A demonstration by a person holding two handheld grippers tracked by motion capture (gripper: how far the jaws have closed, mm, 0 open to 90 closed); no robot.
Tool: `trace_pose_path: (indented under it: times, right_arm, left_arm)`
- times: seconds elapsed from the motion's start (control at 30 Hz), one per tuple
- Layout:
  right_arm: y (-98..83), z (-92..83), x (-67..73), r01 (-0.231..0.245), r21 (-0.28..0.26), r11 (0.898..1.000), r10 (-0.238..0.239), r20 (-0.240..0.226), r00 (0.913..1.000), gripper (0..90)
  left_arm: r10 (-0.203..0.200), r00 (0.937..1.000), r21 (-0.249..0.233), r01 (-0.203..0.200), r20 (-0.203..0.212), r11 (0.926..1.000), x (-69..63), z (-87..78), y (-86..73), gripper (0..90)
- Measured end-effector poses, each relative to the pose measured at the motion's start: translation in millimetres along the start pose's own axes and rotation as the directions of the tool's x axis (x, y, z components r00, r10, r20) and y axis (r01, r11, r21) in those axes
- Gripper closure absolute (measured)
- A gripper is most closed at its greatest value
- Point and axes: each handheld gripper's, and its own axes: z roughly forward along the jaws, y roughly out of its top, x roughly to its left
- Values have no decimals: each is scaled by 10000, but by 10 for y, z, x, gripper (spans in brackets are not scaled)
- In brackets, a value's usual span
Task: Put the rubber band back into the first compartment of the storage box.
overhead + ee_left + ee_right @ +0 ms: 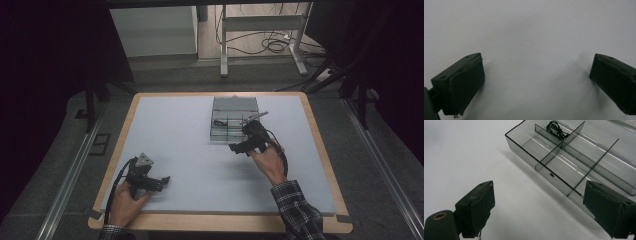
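Both black two-jaw grippers stand with jaws spread wide, nothing between them. Left gripper lies low at the near left of the white table mat, held by the left hand; its own view shows bare mat between the pads. Right gripper hovers just beside the near edge of the clear smoke-grey plastic divided box, lid open. A small black coiled cord rests in a far compartment.

A wood-edged table stands on grey carpet, a white metal frame and cables behind.
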Motion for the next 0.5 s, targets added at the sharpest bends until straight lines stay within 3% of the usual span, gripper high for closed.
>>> trace_pose_path:
  times: [0.5]
  right_arm:
    - [-181,-71,-59,-40,196,9998,37,118,9999,74]
  left_arm:
    - [3,10000,-1,-3,0,10000,0,0,0,0]
